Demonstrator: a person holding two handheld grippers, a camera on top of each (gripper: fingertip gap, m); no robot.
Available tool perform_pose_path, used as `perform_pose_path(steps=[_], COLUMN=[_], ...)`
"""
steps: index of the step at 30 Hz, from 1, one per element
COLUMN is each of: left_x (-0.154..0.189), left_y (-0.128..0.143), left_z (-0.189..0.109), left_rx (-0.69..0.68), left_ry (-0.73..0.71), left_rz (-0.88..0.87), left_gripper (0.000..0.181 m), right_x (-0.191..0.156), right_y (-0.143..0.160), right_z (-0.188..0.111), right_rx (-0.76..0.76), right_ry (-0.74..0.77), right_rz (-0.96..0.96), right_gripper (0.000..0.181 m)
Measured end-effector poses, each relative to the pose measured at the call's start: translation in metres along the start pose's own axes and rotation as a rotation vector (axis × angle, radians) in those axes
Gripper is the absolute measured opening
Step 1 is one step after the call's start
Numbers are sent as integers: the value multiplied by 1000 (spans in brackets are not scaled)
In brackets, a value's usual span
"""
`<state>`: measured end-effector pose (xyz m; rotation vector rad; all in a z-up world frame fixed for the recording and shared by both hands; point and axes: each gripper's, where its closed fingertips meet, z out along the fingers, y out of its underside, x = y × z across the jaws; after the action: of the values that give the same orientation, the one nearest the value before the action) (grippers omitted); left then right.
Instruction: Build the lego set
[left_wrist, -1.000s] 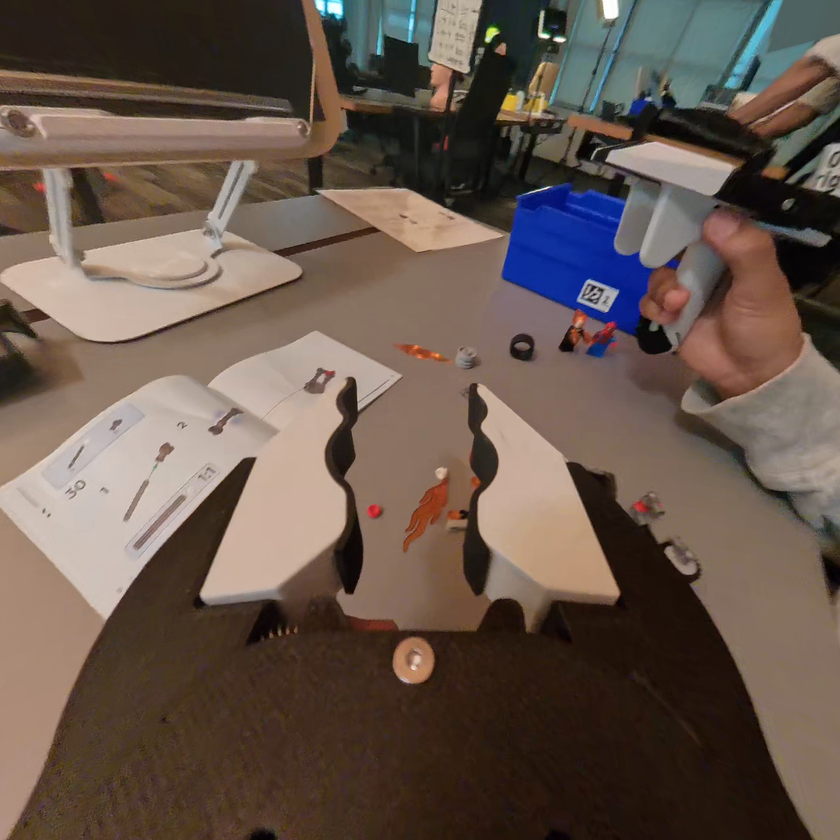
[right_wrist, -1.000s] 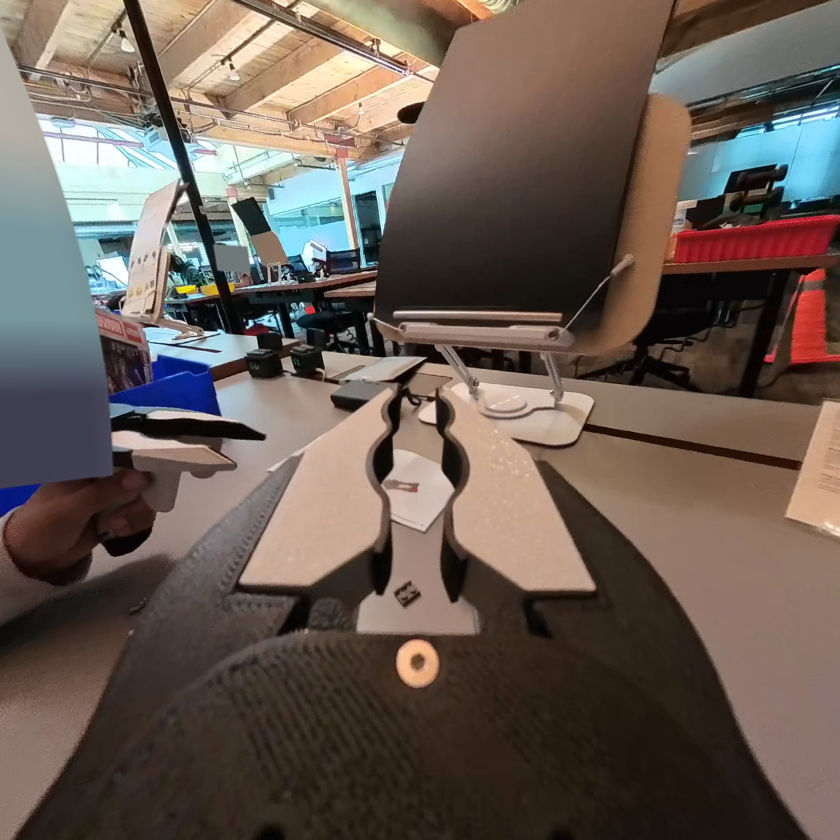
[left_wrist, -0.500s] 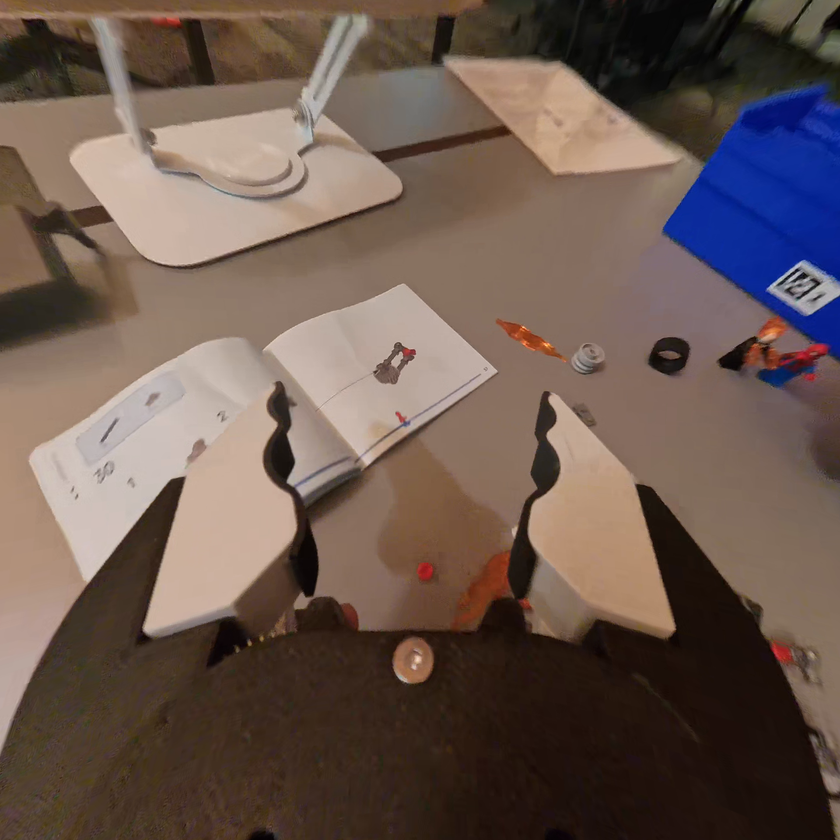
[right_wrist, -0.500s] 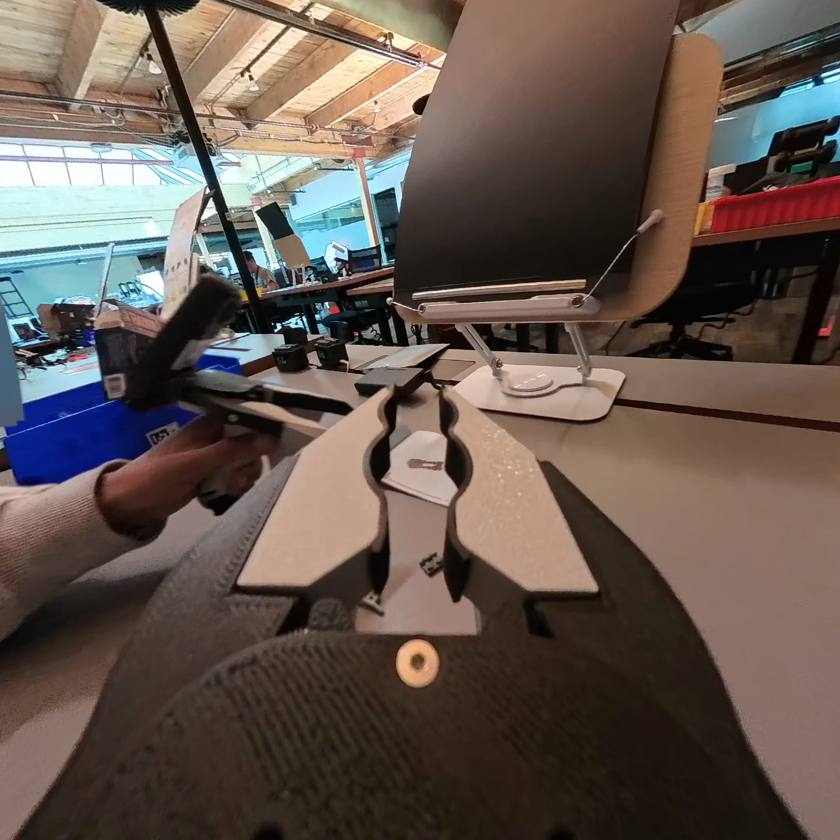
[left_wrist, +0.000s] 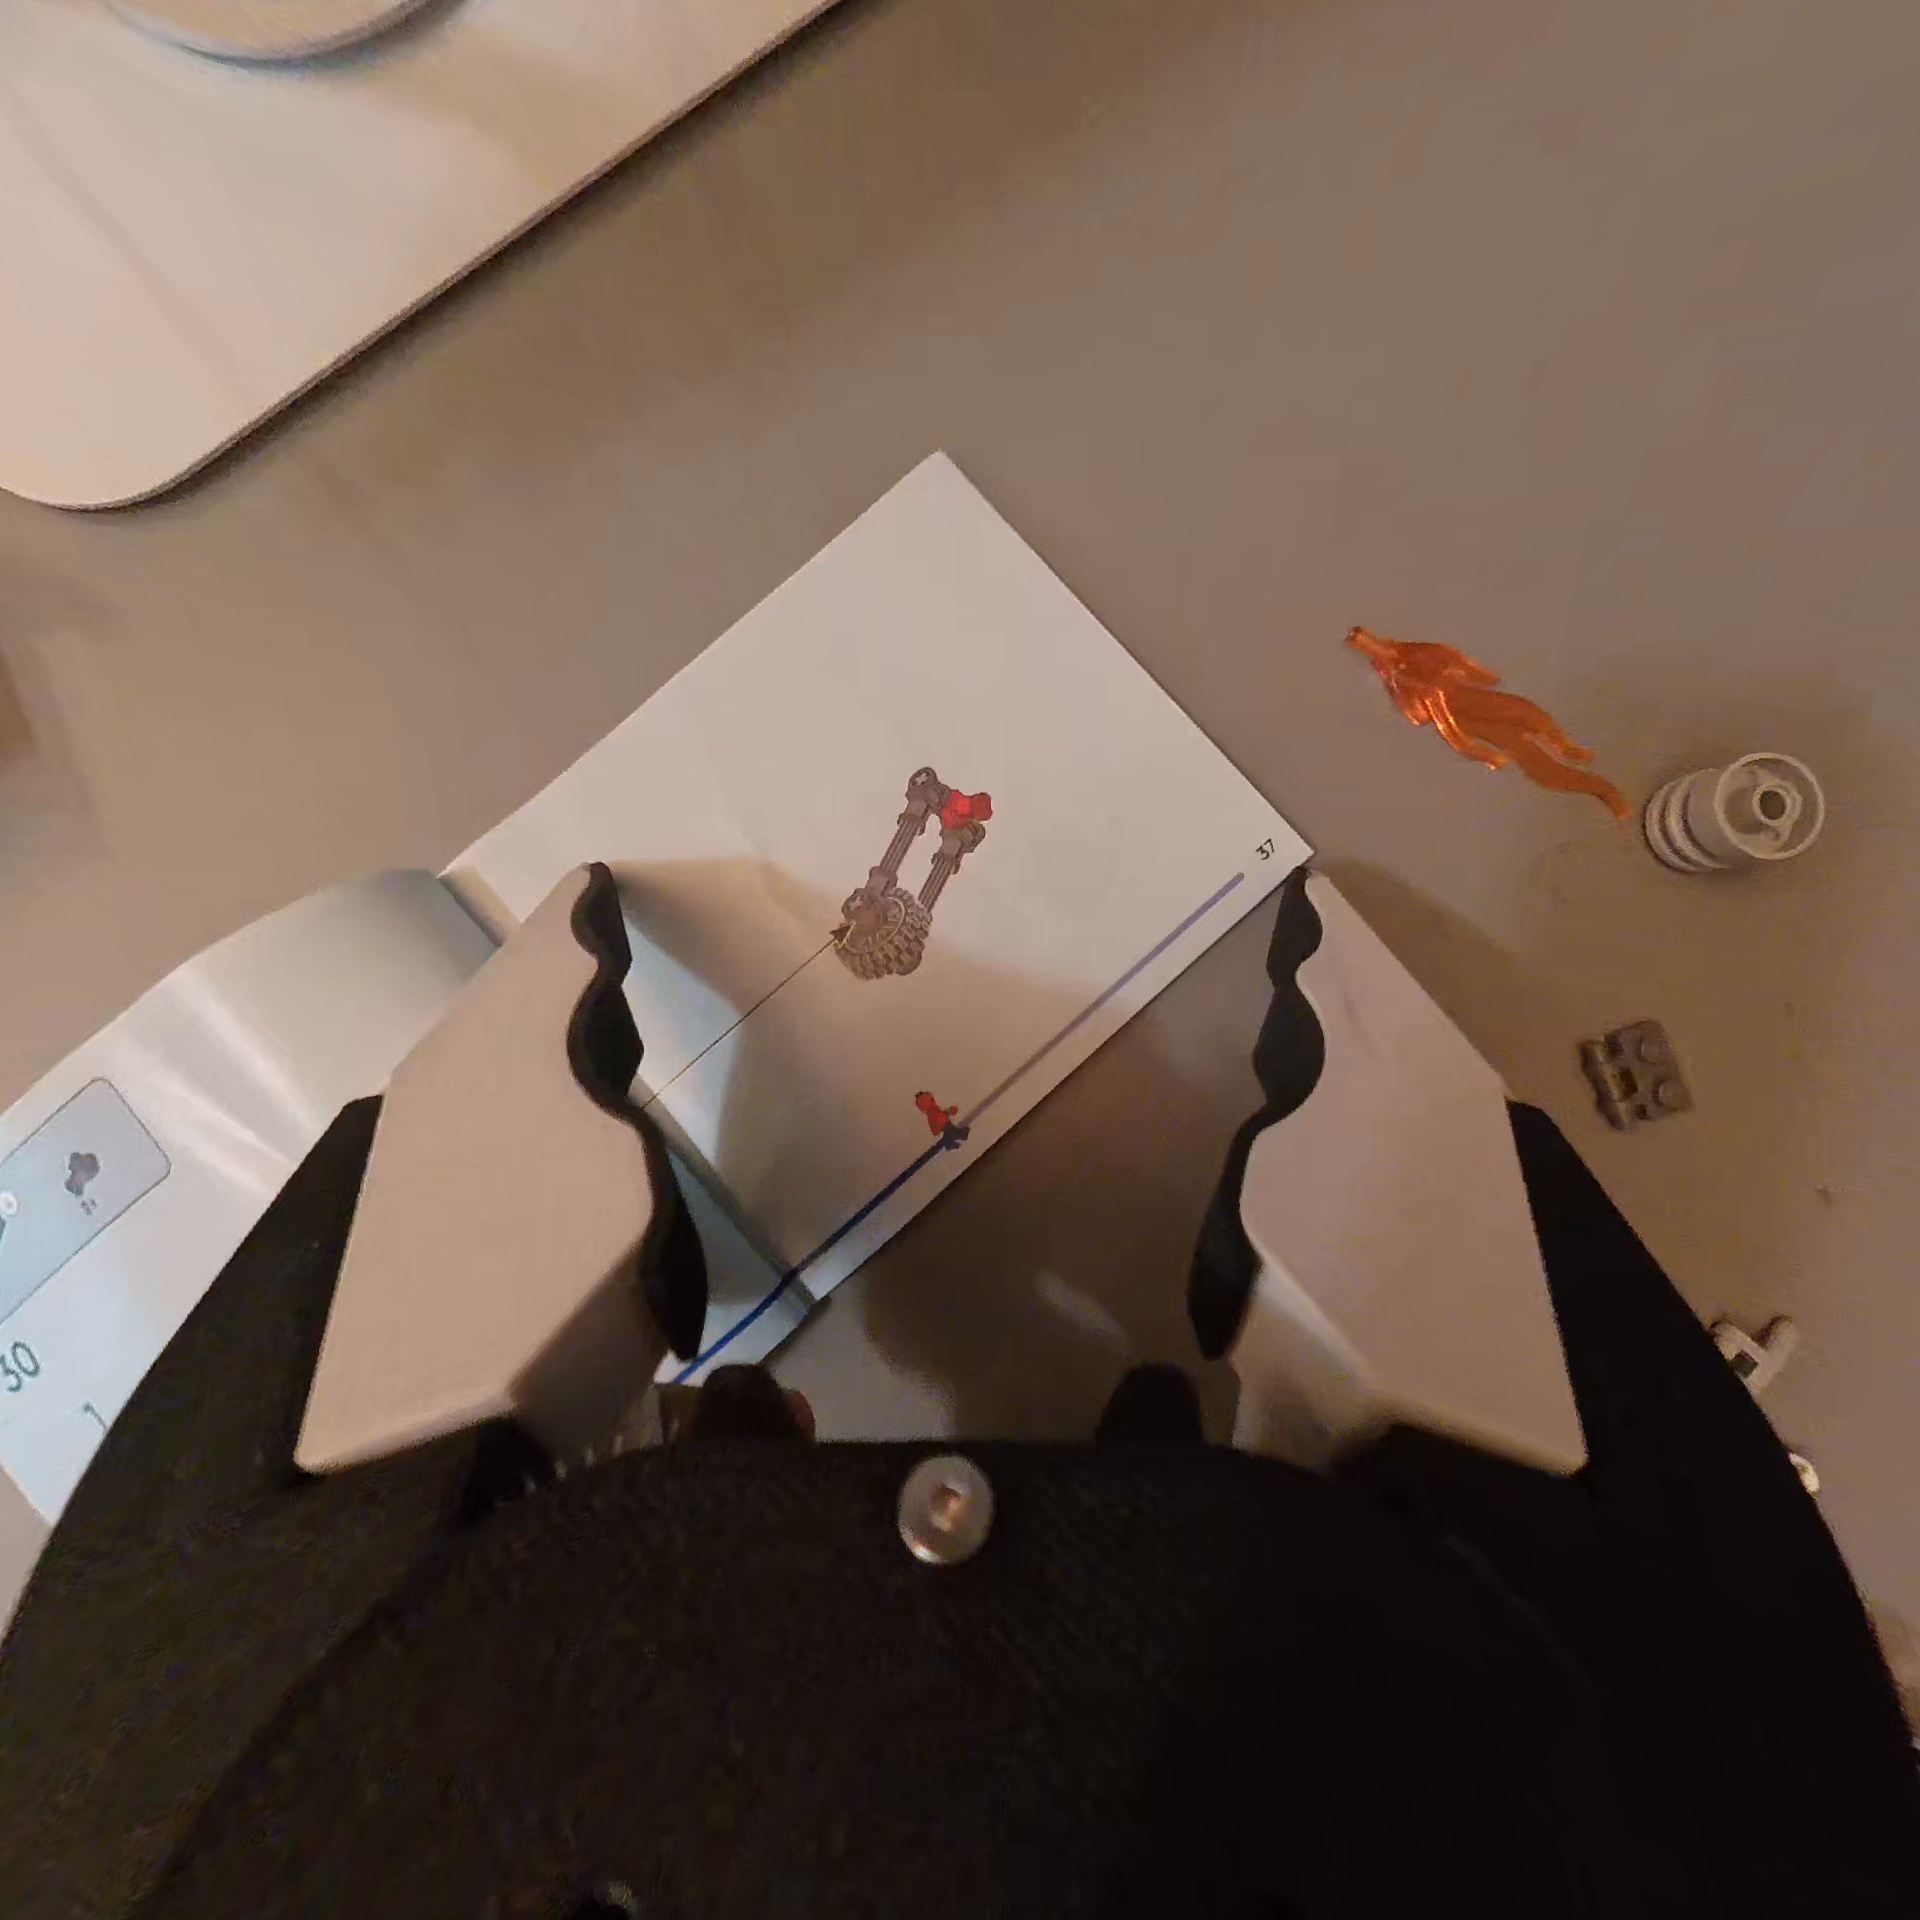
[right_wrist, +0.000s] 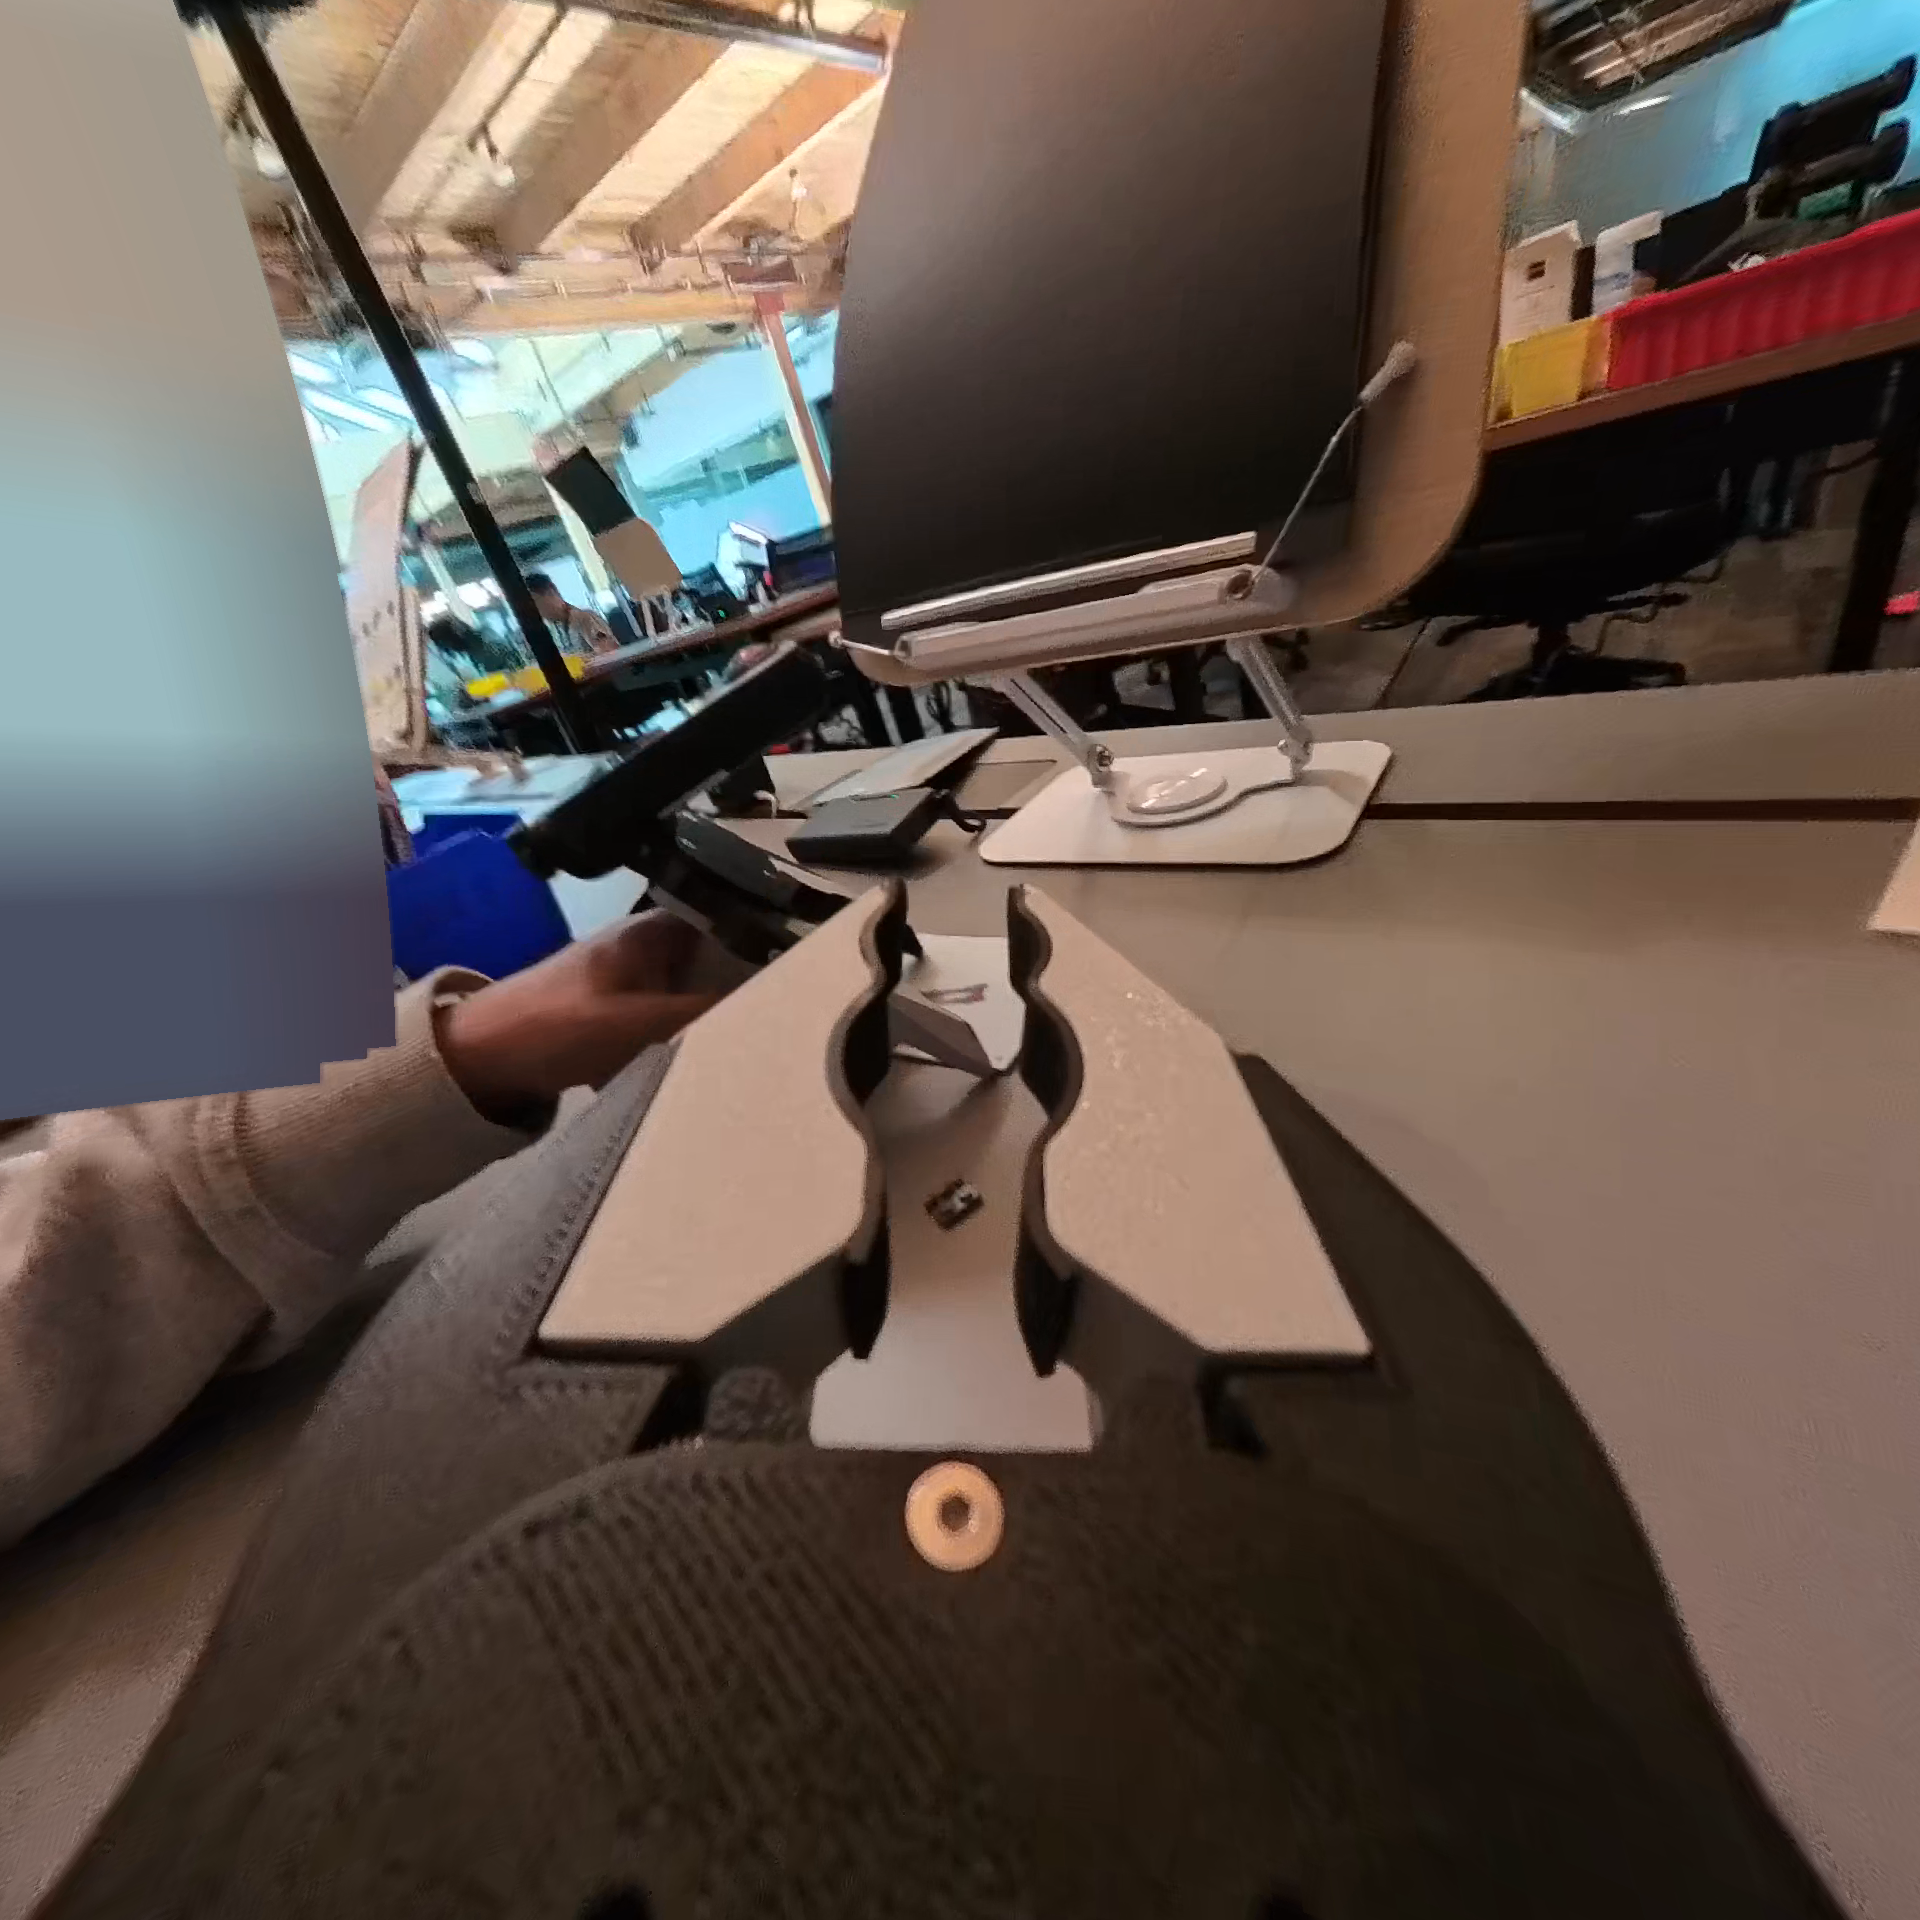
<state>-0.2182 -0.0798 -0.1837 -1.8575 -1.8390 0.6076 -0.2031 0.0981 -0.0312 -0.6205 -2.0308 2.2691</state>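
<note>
Above the open instruction booklet (left_wrist: 894, 831) on the grey table (left_wrist: 1247, 364), the left gripper (left_wrist: 940, 904) hangs with fingers spread wide, holding nothing. An orange flame piece (left_wrist: 1475, 712), a grey round piece (left_wrist: 1735, 810) and a small grey plate (left_wrist: 1636, 1070) lie just right of it. The right gripper (right_wrist: 956, 904) points low across the table, its fingers a narrow gap apart and empty, a tiny dark piece (right_wrist: 953, 1205) lying on the table between them.

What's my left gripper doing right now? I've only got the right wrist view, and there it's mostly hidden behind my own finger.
Observer: The left gripper points down at the table with its jaws wide apart and nothing between them. It hangs over the right-hand page of the open instruction booklet.
Operator: Any loose pieces beside that page?
Observer: Yes, three lie on the table to the right of it: an orange flame piece, a grey ribbed round piece and, nearer the gripper, a small grey plate.
</note>
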Motion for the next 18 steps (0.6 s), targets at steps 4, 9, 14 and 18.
perform_pose_path(steps=[4, 9, 14, 18], left_x=[-1, -2, 0, -9], left_y=[0, -1, -4, -5], left_z=[-1, -1, -4, -4], left_rx=[-22, 9, 46, 53], left_ry=[1, 5, 48, 16], left_rz=[-2, -3, -34, -41], left_gripper=[120, 118, 120, 101], right_x=[-2, 0, 0, 0], right_y=[-5, -2, 4, 6], right_z=[-2, 0, 3, 4], right_rx=[43, 28, -1, -13], right_ry=[-68, -60, -57, -55], right_rz=[115, 121, 108, 103], right_gripper=[21, 21, 21, 21])
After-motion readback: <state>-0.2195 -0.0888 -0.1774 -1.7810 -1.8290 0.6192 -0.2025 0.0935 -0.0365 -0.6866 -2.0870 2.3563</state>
